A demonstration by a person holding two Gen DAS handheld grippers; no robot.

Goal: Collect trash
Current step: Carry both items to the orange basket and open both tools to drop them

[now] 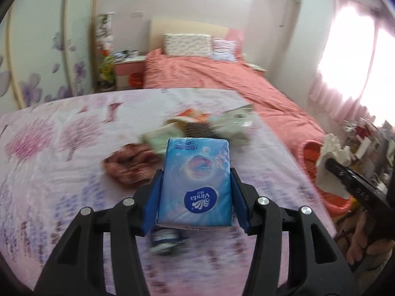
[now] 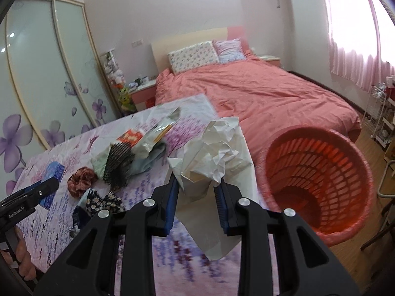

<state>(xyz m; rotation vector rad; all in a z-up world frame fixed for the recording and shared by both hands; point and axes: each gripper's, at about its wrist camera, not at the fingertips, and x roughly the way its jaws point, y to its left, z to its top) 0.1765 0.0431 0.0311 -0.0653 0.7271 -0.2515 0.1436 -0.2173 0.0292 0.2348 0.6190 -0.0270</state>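
The left tool [image 1: 195, 185] clamps a glossy blue rectangular tissue pack [image 1: 196, 180] between its blue pads, lifted above the bench [image 1: 49, 172] with its flowered purple cloth. The right tool [image 2: 197, 197] grips a crumpled white paper sheet [image 2: 212, 153] — stiff, creased folds — just beside the orange plastic lattice basket [image 2: 321, 172]. A ruffled brown scrunchie [image 2: 82, 181] and crinkled wrappers [image 2: 148, 140] lie on the cloth.

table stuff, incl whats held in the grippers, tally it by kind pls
Tissue pack, in the left gripper: 1
Crumpled white paper, in the right gripper: 1
Scrunchie: 1
Black-and-white patterned cloth: 1
Dark floral fabric piece: 1
Wrappers and bags, a heap too jumbled to count exactly: about 3
Total: about 8
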